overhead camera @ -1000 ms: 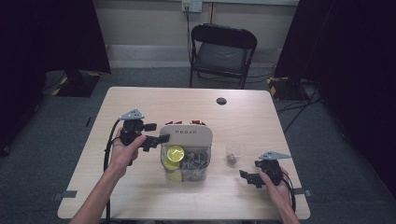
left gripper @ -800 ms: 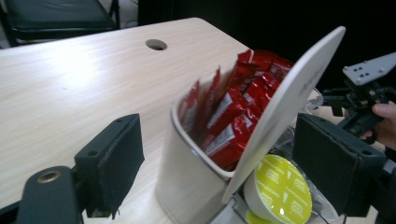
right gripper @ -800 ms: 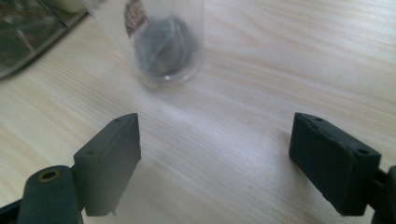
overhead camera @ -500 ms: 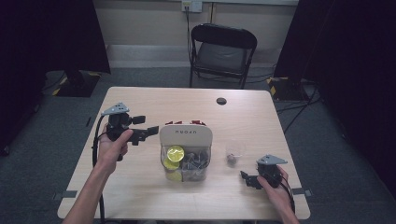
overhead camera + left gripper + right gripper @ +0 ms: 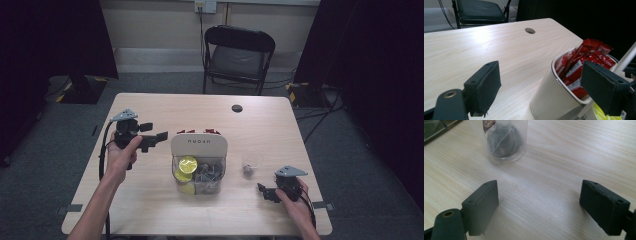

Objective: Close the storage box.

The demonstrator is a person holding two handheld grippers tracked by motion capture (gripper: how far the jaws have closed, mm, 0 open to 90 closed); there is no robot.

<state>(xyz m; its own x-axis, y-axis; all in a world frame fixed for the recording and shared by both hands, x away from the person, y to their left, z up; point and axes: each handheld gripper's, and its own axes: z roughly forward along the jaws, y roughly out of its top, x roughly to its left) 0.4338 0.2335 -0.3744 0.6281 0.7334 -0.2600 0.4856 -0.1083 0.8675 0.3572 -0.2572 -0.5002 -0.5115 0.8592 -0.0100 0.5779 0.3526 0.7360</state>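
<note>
The white tub [image 5: 199,146] of red packets [image 5: 584,60] sits in the middle of my table [image 5: 260,125], and it is joined to a clear box [image 5: 200,175] with yellow lids [image 5: 188,162] and dark bits inside. The tub and box make one long shape that runs from the far side toward me. The tub stands up straight, and the packets poke up out of its top.

There is lots of bare wood on both sides of it. The table edges are well away from the tub. A little dark hole [image 5: 236,107] is in the wood near the far edge.

My left tongs [image 5: 153,136] are up in the air, just left of the tub, pointing at it. They are wide open and hold nothing. In the left gripper view the tub rim is near the right jaw.

My right tongs [image 5: 263,190] are low by the near right corner. They are wide open too, with nothing in them. They point at a small clear cup [image 5: 504,138] with something dark inside, which stands right of the box.
</note>
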